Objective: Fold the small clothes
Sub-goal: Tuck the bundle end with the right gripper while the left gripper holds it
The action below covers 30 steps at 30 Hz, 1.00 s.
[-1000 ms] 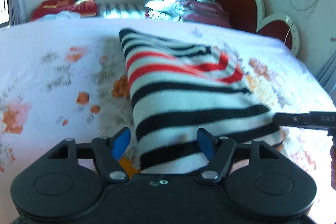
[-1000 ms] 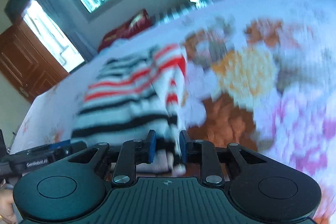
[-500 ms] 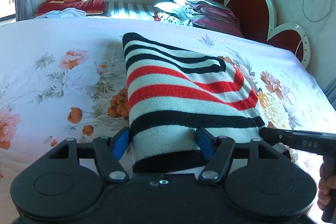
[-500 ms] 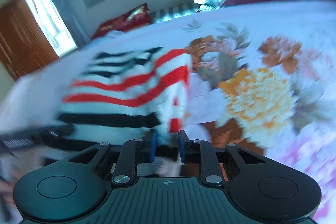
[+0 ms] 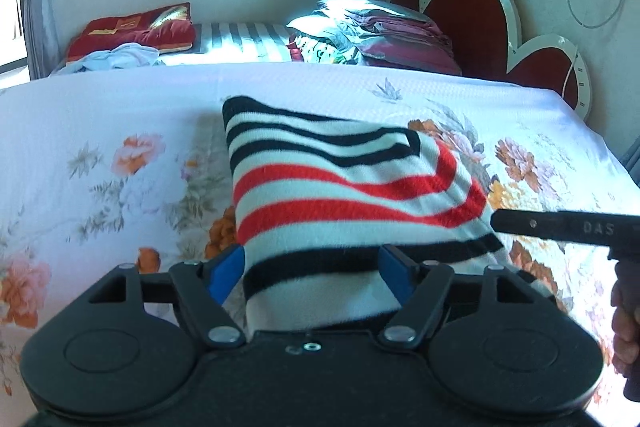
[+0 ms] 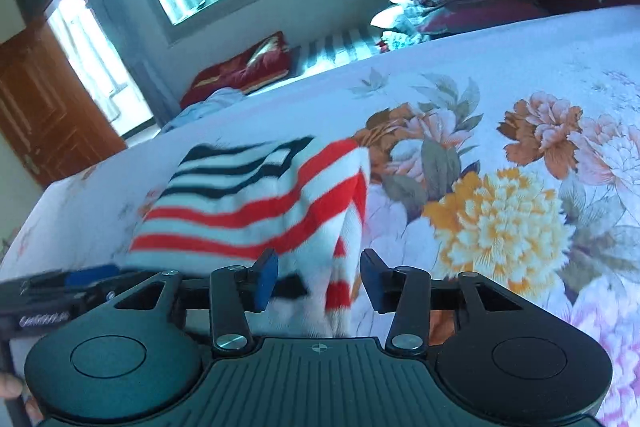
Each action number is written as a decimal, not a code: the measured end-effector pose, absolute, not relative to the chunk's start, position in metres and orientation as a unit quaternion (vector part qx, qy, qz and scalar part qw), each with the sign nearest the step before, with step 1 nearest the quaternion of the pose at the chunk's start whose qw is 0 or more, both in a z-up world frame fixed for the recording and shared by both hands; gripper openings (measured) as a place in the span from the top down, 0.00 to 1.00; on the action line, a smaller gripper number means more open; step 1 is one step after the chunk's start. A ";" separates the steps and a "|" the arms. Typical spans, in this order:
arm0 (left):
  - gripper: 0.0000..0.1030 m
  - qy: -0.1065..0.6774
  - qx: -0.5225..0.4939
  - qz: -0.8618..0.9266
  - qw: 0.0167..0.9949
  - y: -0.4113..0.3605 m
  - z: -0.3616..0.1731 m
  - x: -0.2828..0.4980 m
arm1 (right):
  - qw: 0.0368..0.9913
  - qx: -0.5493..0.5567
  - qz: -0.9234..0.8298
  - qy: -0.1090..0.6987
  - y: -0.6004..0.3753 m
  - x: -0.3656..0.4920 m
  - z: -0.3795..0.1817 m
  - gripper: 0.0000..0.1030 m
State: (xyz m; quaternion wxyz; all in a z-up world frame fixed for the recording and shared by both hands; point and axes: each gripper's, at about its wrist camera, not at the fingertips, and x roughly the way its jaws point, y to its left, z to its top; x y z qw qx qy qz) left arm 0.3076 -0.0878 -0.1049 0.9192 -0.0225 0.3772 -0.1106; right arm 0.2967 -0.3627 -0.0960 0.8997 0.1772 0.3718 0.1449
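A small sweater (image 5: 340, 195) with black, red and white stripes lies folded on the flowered bed sheet (image 5: 100, 131). Its near edge sits between the blue pads of my left gripper (image 5: 312, 267), whose jaws are opening wide around the cloth. In the right wrist view the sweater (image 6: 256, 203) lies ahead and to the left, its right edge drooping between the pads. My right gripper (image 6: 318, 279) is opening and its pads stand off the cloth. Each gripper shows in the other's view: the right one (image 5: 560, 227) beside the sweater's right edge, the left one (image 6: 60, 287) at its left.
Folded blankets and pillows (image 5: 380, 35) are piled at the head of the bed by a red heart-shaped headboard (image 5: 472, 7). A red cushion (image 5: 136, 27) and pale clothes lie at the back left under the window. A wooden door (image 6: 40, 107) stands far left.
The right gripper's jaws, shut on the sweater's edge before, have parted and the edge hangs free. Both views have drawn nearer along the sweater, which now lies flatter.
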 end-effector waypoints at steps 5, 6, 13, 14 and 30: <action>0.29 0.372 -0.007 -0.097 0.923 -0.090 -0.103 0.327 | 0.898 0.195 0.128 0.372 -0.365 0.327 -0.097 0.56; 0.29 0.371 -0.009 -0.094 0.924 -0.089 -0.104 0.332 | 0.898 0.197 0.127 0.374 -0.364 0.333 -0.097 0.56; 0.29 0.377 -0.018 -0.085 0.922 -0.086 -0.108 0.363 | 0.896 0.193 0.122 0.381 -0.356 0.367 -0.103 0.56; 0.29 0.377 -0.021 -0.084 0.922 -0.086 -0.108 0.367 | 0.896 0.195 0.121 0.380 -0.356 0.370 -0.103 0.56; 0.27 0.415 -0.092 -0.076 0.902 -0.072 -0.142 0.408 | 0.903 0.159 0.090 0.389 -0.355 0.392 -0.135 0.90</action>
